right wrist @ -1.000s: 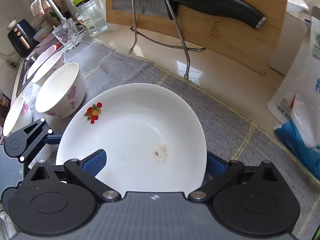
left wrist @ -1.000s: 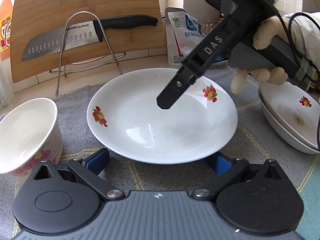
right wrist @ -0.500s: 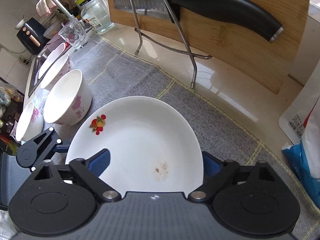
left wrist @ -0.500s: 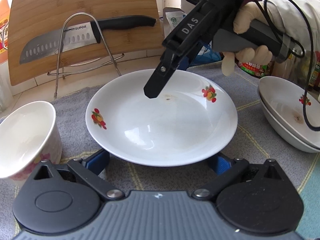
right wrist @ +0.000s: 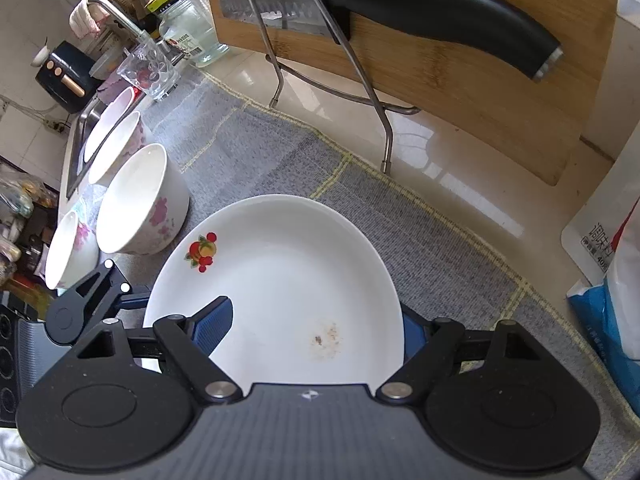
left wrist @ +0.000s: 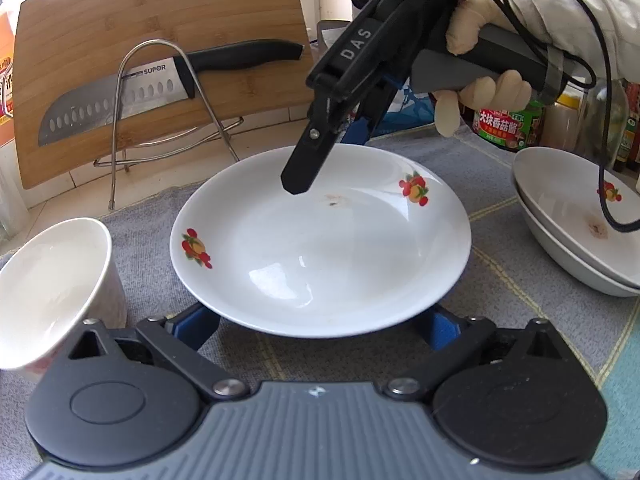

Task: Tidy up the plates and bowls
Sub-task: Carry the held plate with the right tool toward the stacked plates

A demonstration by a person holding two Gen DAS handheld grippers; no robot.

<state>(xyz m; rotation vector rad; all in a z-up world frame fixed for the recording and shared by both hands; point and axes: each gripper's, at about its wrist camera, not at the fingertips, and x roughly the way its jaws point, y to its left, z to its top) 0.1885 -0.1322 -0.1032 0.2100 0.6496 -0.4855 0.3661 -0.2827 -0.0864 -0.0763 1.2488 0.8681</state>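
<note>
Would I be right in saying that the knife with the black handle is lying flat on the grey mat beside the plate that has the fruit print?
Not quite: the knife is not on the grey mat. It rests in the wire rack against the upright cutting board, behind the plate, as the left wrist view shows. Its handle is indeed black.

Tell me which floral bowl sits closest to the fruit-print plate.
The large white pink-flowered bowl, beside the white fruit-print plate; the other bowls sit farther back toward the sink.

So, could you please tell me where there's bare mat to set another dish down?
Bare mat lies between the plate and the knife rack, and between the plate and the stacked plates. The side by the bowls is crowded.
</note>
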